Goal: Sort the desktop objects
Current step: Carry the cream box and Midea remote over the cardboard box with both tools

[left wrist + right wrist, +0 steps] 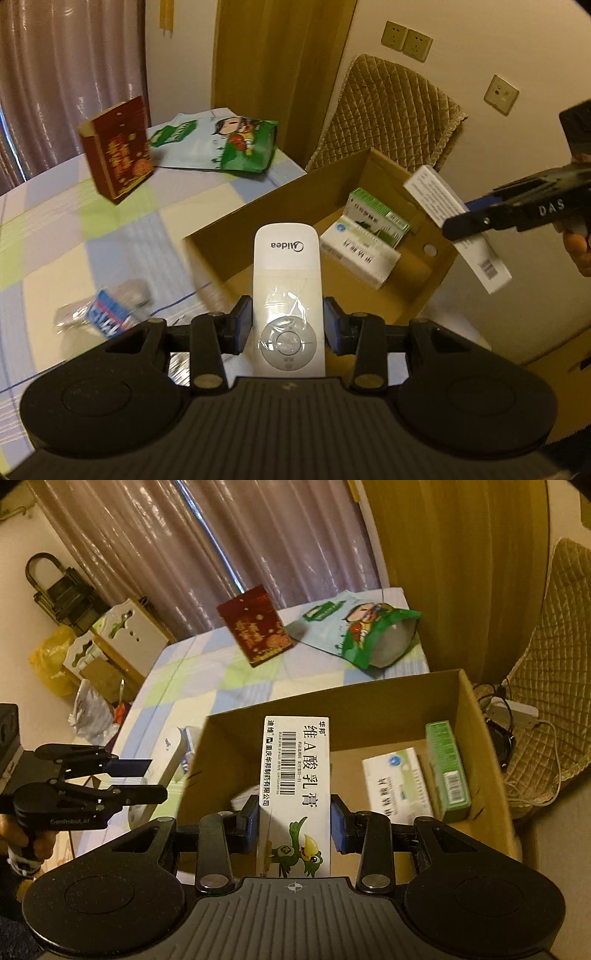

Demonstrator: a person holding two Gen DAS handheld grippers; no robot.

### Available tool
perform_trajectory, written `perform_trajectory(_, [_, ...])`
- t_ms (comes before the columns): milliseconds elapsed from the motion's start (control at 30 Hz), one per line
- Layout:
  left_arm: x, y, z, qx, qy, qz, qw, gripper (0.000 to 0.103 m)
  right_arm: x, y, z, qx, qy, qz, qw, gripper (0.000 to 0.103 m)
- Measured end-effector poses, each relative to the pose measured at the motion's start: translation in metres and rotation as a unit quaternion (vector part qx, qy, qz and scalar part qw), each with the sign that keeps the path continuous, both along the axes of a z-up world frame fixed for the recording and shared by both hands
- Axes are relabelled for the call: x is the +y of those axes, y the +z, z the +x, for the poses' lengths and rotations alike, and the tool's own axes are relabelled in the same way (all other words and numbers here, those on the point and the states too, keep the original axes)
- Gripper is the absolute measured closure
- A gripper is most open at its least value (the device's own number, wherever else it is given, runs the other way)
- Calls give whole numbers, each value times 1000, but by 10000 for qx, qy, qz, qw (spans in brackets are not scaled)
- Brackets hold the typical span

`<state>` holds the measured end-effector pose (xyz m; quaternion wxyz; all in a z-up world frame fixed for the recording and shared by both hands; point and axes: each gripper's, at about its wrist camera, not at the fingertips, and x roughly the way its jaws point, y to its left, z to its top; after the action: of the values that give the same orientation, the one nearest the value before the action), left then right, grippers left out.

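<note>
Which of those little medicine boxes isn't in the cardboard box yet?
The white ointment box with the green bird, clamped in the right gripper above the cardboard box. The green box and white-and-blue box already lie inside.

Glossy plastic remote point(286, 295); matt cardboard box point(258, 206).

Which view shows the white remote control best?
The left wrist view: the white remote sits centred in the left claw, logo and button ring readable. The right wrist view shows only a blurred white sliver of it beyond the side-on claw, beside the cardboard box.
</note>
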<state>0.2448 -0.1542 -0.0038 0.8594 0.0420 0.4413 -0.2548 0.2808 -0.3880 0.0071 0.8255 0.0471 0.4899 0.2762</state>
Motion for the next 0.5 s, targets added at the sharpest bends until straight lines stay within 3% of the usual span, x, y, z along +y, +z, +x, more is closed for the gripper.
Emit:
perform_trajectory(200, [-29, -4, 17, 34, 148, 34, 9999, 68, -28, -2, 38, 131, 44, -62, 9999, 66])
perform_trajectory(500, [-40, -11, 31, 173, 437, 107, 9988, 68, 1, -58, 73, 702, 504, -490, 9951, 66])
